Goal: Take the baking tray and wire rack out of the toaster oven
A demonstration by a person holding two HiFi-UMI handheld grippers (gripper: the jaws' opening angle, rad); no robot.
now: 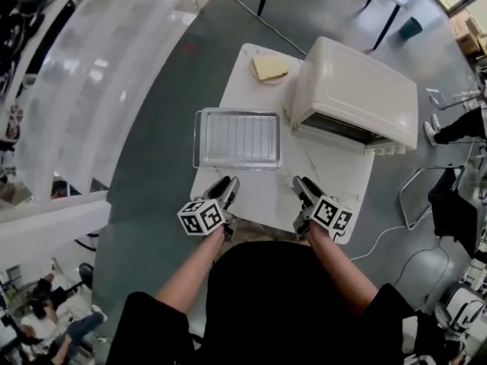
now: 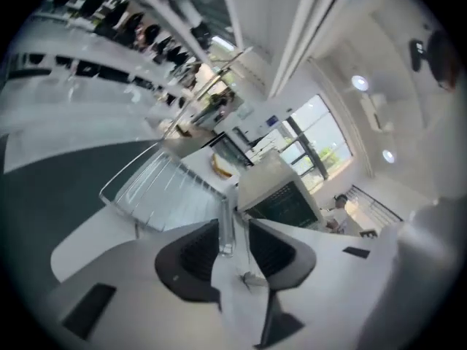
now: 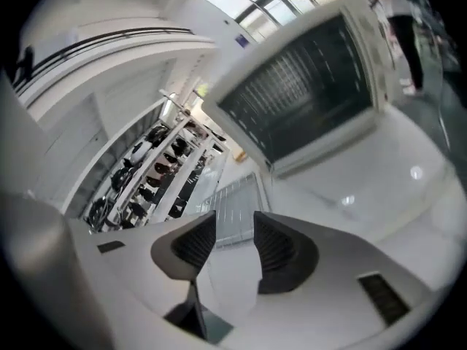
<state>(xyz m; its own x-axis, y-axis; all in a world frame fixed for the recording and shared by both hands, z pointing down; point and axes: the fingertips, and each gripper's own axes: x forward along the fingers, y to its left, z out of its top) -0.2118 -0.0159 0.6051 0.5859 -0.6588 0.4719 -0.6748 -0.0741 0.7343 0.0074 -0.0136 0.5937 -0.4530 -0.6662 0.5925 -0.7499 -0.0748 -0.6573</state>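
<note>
The left tongs [image 1: 227,182] and right tongs [image 1: 303,182] were each part open and held nothing, near the front edge of the desk [image 1: 266,192]. The baking tray [image 1: 199,139], with the wire rack [image 1: 240,137] in it, sat on the desk beside the toaster oven [image 1: 354,90]. Bare desk lay between tongs and tray.

The baking tray [image 1: 237,138] lies on the table [image 1: 266,196], left of the toaster oven [image 1: 354,90].
</note>
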